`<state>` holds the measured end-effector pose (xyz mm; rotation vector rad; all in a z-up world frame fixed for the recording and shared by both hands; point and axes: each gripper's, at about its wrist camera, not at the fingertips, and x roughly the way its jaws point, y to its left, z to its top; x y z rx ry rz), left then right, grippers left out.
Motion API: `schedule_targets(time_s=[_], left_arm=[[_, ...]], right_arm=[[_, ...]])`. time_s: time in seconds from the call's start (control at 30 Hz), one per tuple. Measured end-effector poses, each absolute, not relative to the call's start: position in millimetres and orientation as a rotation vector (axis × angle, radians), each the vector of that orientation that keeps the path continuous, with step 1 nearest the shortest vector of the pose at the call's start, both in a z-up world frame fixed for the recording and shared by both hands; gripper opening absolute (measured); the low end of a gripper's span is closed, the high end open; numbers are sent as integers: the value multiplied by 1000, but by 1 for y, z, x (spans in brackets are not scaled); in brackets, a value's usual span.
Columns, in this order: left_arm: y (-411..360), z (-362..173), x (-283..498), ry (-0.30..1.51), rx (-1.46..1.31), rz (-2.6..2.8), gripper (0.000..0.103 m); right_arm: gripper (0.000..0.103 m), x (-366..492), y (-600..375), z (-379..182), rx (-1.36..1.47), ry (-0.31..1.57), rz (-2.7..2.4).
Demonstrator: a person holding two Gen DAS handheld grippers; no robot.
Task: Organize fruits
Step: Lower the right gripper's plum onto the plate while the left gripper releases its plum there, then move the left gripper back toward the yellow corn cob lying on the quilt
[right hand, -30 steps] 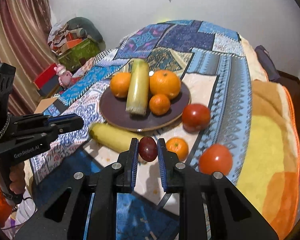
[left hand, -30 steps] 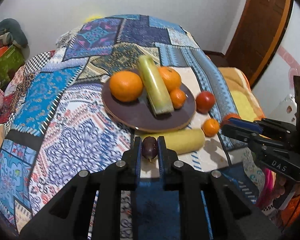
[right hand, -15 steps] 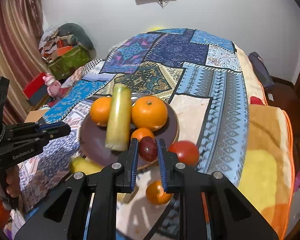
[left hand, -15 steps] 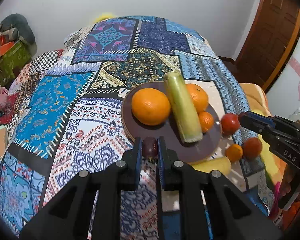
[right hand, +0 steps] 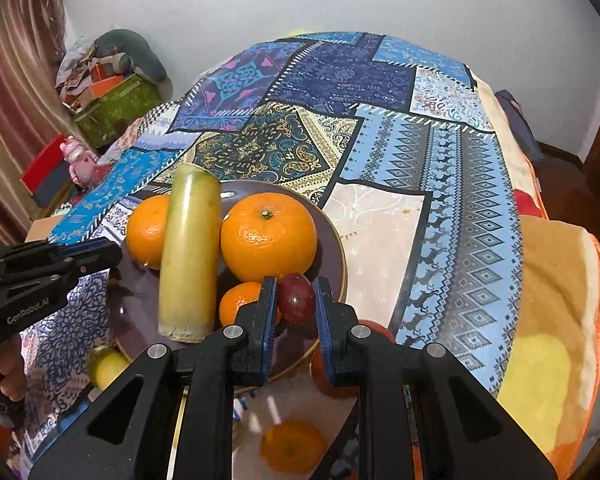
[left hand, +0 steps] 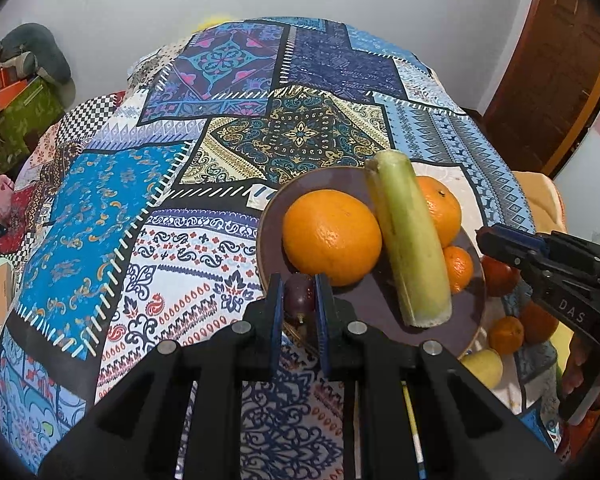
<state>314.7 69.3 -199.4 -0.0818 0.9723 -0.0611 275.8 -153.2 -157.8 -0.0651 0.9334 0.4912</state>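
A dark brown plate (left hand: 272, 224) (right hand: 334, 236) on the patchwork-covered table holds two large oranges (left hand: 331, 237) (right hand: 268, 236), a small orange (left hand: 458, 268) (right hand: 238, 302) and a long pale green-yellow stalk (left hand: 410, 240) (right hand: 190, 256). My left gripper (left hand: 299, 298) is shut on a dark purple grape (left hand: 299, 298) over the plate's near left rim. My right gripper (right hand: 295, 298) is shut on a red-purple grape (right hand: 295, 298) over the plate's near right side, beside the small orange. Each gripper shows in the other's view: the right gripper (left hand: 540, 256), the left gripper (right hand: 52, 264).
Off the plate lie a red tomato (left hand: 498, 278) (right hand: 332, 368), a small orange (left hand: 506, 334) (right hand: 292, 446) and a yellow piece (left hand: 482, 366) (right hand: 106, 366). An orange-yellow blanket (right hand: 556, 300) hangs at the right. Boxes and a pink toy (right hand: 74, 156) stand on the left; a wooden door (left hand: 556, 72) is at the right.
Both grippers have travelled forward from the table's near edge to over the plate, each still holding its grape. The plate and its fruit now loom larger and closer.
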Motion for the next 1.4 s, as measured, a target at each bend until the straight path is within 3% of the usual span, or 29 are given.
schedule_targets(time_s=[0.37,0.5,0.83,1.3,1.4], left_arm=[[67,-199,317,968,-75,-58,16],[70,-192,311,950,-89,-56,27],[68,-174,273,928,-58,-78,36],[67,-219,251,1059,-75,-78,39],[64,-225,254,1081,-64,-88,39]], right_arm=[[19,282,-153,-163,-47,973,503],[28,275,-156,-154,-51,946,507],[35,237,-178,-132,-38,891,530],[35,181,-187,-165,6,988,563],[29,181,-179,-168,0,983,572]])
